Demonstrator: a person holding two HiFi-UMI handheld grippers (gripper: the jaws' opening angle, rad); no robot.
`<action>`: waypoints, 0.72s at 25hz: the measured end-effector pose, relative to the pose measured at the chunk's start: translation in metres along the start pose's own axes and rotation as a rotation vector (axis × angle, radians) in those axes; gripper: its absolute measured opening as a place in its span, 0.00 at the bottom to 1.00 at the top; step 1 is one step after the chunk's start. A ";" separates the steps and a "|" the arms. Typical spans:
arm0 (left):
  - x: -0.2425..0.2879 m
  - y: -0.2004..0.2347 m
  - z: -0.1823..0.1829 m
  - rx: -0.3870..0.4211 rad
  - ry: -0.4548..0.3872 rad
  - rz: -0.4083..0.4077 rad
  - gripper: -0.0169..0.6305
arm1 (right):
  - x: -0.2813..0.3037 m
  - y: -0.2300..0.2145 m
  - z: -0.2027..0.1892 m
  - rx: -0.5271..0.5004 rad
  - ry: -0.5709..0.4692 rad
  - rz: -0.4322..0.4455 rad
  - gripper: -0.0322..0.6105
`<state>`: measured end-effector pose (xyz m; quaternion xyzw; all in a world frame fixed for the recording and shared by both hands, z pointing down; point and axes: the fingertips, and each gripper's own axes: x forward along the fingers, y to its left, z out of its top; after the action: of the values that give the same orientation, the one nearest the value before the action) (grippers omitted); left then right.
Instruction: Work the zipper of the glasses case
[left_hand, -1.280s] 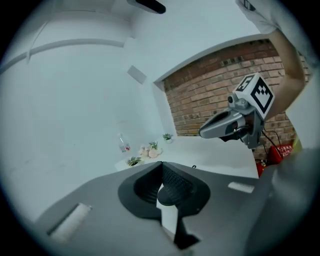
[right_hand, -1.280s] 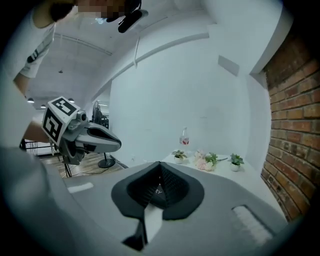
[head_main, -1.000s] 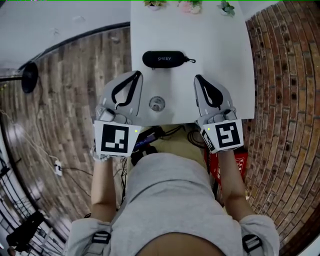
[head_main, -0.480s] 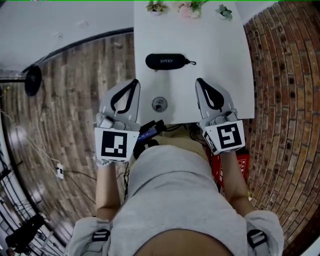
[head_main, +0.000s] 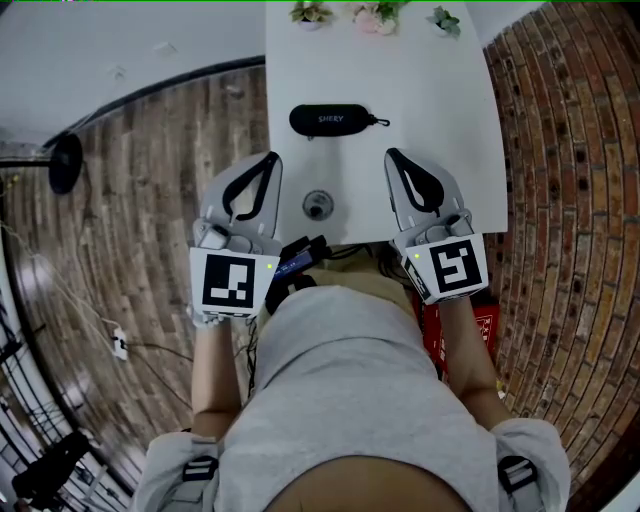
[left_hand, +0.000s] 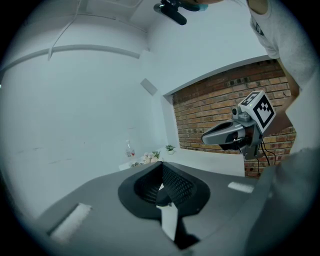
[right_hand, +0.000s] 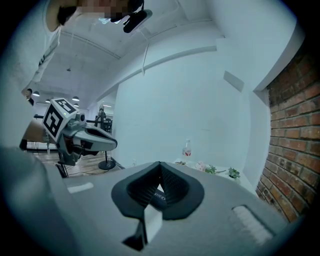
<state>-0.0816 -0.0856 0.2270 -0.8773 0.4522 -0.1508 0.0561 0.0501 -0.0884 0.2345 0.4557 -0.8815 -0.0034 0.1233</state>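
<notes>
The black glasses case (head_main: 328, 119) lies zipped up across the middle of the white table (head_main: 450, 120), its zipper pull (head_main: 381, 122) at the right end. Both grippers hover over the table's near edge, short of the case and apart from it. My left gripper (head_main: 272, 157) is shut with nothing in it, to the near left of the case. My right gripper (head_main: 391, 154) is also shut and empty, to the near right. In the right gripper view the case (right_hand: 159, 195) shows through the gap behind the closed jaws. The left gripper view shows the right gripper (left_hand: 235, 134) in the air.
A round metal grommet (head_main: 317, 206) sits in the table between the grippers. Small potted plants (head_main: 380, 14) line the table's far edge. A brick wall (head_main: 560, 150) runs along the right, wooden floor (head_main: 150, 170) lies to the left. Cables and a red box (head_main: 460, 330) lie under the near edge.
Both grippers stay shut and hover at the near edge with only slight shifts. The case has not moved.
</notes>
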 end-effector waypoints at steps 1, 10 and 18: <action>0.000 0.000 -0.001 -0.001 0.001 0.000 0.05 | 0.000 0.000 0.000 -0.001 0.000 -0.001 0.05; 0.001 0.001 -0.003 -0.006 0.006 -0.003 0.05 | 0.002 0.001 -0.001 0.001 0.005 -0.006 0.05; 0.000 0.006 -0.004 -0.016 0.004 0.012 0.05 | 0.002 0.003 -0.004 0.001 0.014 -0.003 0.05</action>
<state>-0.0875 -0.0889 0.2295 -0.8746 0.4589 -0.1485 0.0493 0.0470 -0.0879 0.2395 0.4572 -0.8799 -0.0001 0.1293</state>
